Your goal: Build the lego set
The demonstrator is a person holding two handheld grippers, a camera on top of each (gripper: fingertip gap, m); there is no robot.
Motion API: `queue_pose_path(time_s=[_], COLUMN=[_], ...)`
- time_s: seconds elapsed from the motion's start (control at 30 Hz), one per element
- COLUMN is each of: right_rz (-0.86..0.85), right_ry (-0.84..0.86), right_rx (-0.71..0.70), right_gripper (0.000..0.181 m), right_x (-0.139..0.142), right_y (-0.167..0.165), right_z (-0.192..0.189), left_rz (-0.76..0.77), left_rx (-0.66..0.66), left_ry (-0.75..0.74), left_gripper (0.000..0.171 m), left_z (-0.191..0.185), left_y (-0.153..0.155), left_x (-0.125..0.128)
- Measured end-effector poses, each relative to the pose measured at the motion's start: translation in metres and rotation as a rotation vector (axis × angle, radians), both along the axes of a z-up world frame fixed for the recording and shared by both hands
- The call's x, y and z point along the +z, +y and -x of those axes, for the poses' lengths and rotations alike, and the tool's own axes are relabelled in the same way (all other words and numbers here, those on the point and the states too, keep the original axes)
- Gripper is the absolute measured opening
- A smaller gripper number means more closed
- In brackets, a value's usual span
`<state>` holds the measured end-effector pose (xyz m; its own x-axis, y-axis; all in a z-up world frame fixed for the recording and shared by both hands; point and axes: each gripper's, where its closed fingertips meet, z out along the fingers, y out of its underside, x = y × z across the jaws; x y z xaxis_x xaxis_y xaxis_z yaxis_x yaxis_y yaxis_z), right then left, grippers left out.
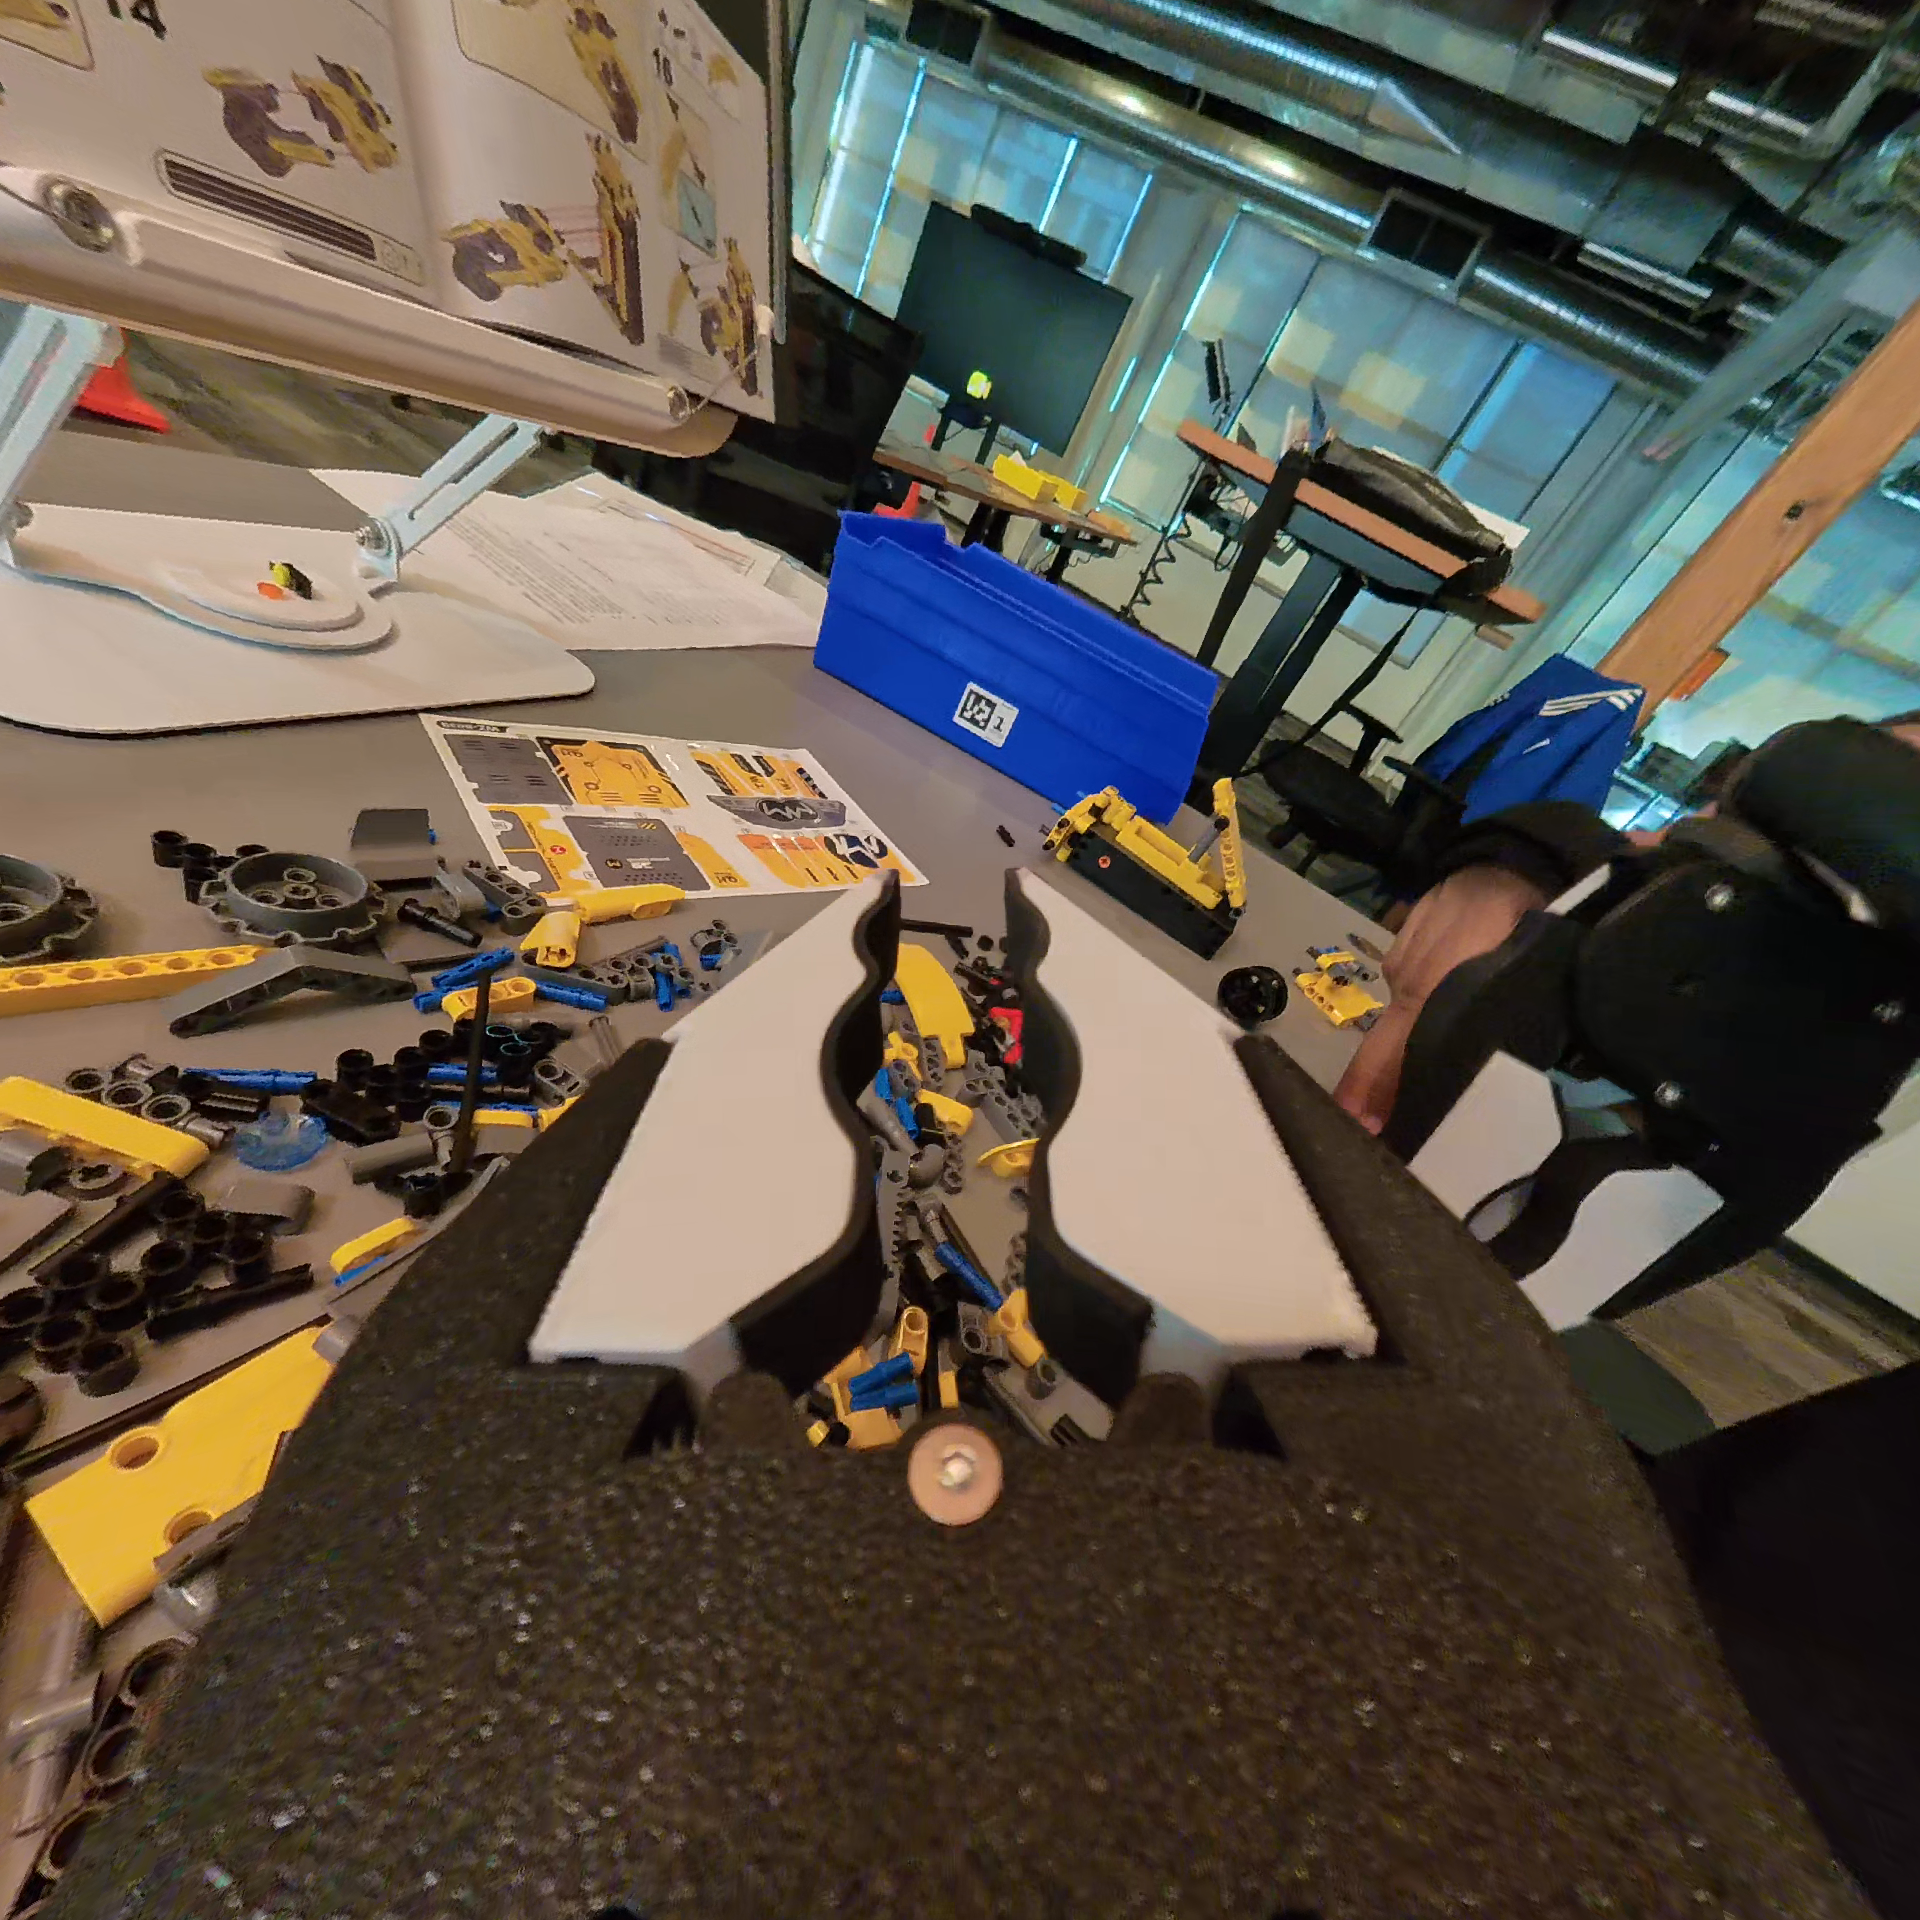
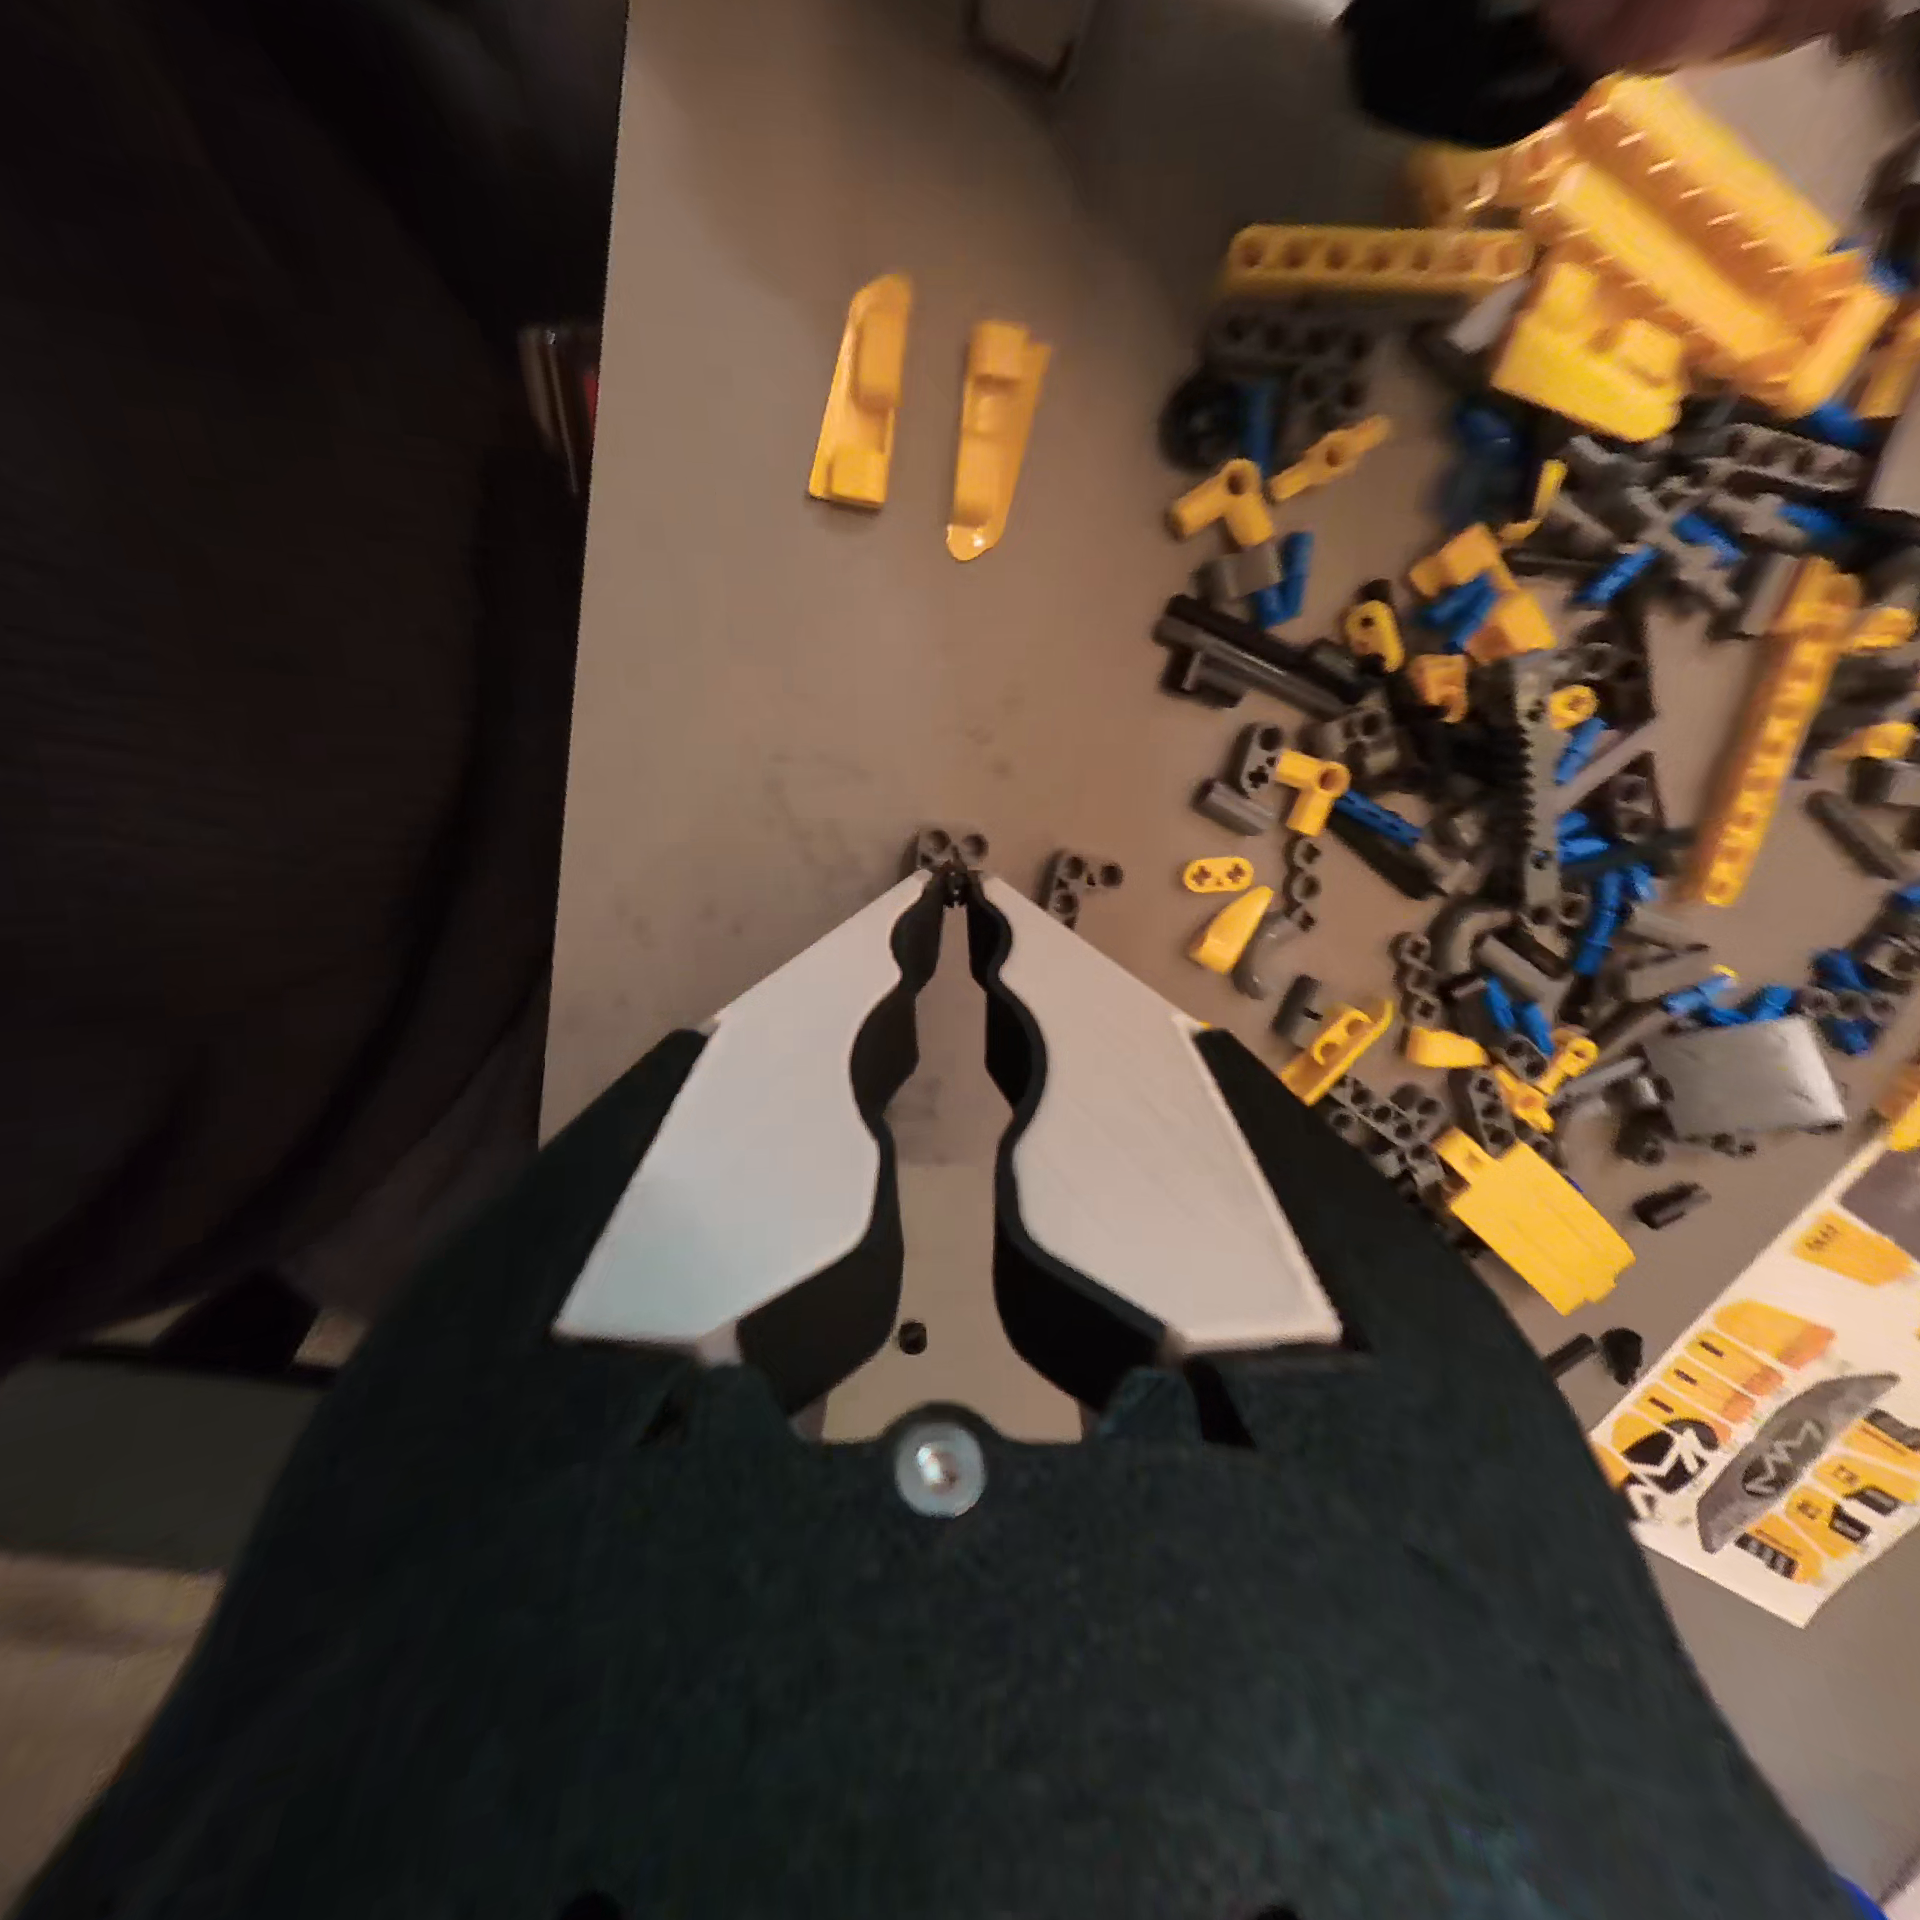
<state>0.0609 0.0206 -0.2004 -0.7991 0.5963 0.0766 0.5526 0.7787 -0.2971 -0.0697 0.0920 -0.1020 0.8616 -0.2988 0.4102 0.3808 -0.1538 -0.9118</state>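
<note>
In the left wrist view my left gripper (image 1: 954, 896) is open and empty, with its jaws a hand's width apart above a pile of small yellow, blue, grey and black building parts (image 1: 935, 1122) on the grey table (image 1: 727, 686). In the right wrist view my right gripper (image 2: 952, 885) is shut at the tips on a small black pin (image 2: 953, 891), low over the table (image 2: 790, 675), just in front of a small dark grey connector (image 2: 948, 847). The right gripper also shows at the right of the left wrist view (image 1: 1704, 1039), with a hand behind it.
A blue bin (image 1: 997, 665), a sticker sheet (image 1: 665, 810), a booklet on a white stand (image 1: 416, 187) and a yellow-black assembly (image 1: 1153, 862) lie beyond. Two yellow curved panels (image 2: 862, 395) lie near the table's left edge. A dense parts pile (image 2: 1558, 779) fills the right. Tip to tip, the grippers are about 15 cm apart.
</note>
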Motion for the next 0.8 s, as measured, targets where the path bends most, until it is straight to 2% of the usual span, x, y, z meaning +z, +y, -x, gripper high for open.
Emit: queue_pose_path(time_s=[0.2, 0.8], right_rz=[-0.038, -0.032], right_ry=[-0.107, -0.139], right_rx=[0.013, -0.009], right_gripper=[0.004, 0.004], right_x=[-0.0092, -0.0122], right_y=[-0.0036, -0.0062], right_z=[-0.0018, -0.0002], left_rz=[-0.015, -0.02], left_rx=[-0.009, -0.009], left_ry=[-0.029, -0.034], left_gripper=[0.019, 0.019], left_z=[0.0003, 0.0007], left_y=[-0.0019, -0.0024], left_x=[0.0039, 0.0056])
